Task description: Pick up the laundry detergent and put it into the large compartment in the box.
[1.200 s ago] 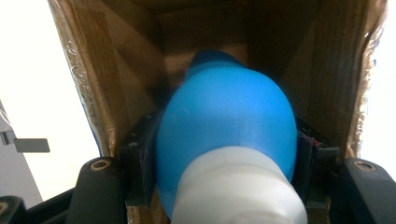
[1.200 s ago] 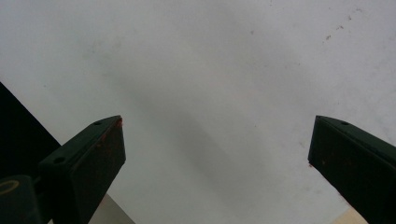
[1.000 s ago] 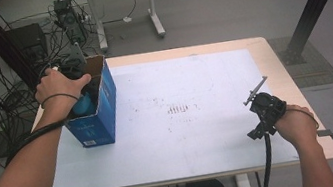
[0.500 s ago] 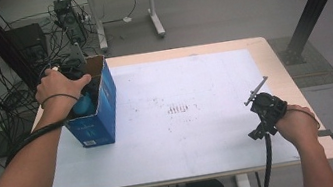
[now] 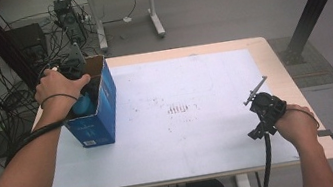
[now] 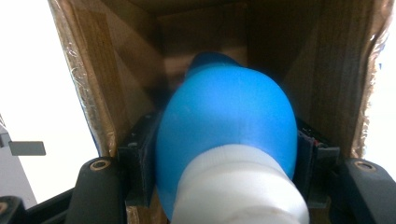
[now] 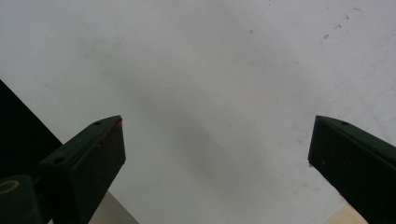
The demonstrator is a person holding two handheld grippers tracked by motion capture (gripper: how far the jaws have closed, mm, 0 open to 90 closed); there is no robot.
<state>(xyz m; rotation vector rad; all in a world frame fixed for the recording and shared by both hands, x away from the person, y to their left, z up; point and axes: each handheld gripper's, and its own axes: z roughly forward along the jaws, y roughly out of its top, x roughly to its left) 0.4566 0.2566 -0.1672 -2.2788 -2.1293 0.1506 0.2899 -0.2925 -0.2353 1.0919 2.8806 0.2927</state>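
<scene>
Workshop floor, grey, with cables and a second desk behind; our table carries a white sheet marked faintly at centre.

Item: blue box, open top, standing at the table's left edge. We hold the left gripper down inside it, jaws clamped on the sides of a blue bulb with a white neck, probably to lift it out or set it in; which, we cannot tell. Cardboard walls press close on both sides, so only a straight vertical path looks free.

Item: right gripper, resting near the table's right front corner, jaws spread wide over bare sheet, holding nothing. We judge it parked clear. Open room lies across the whole middle.
</scene>
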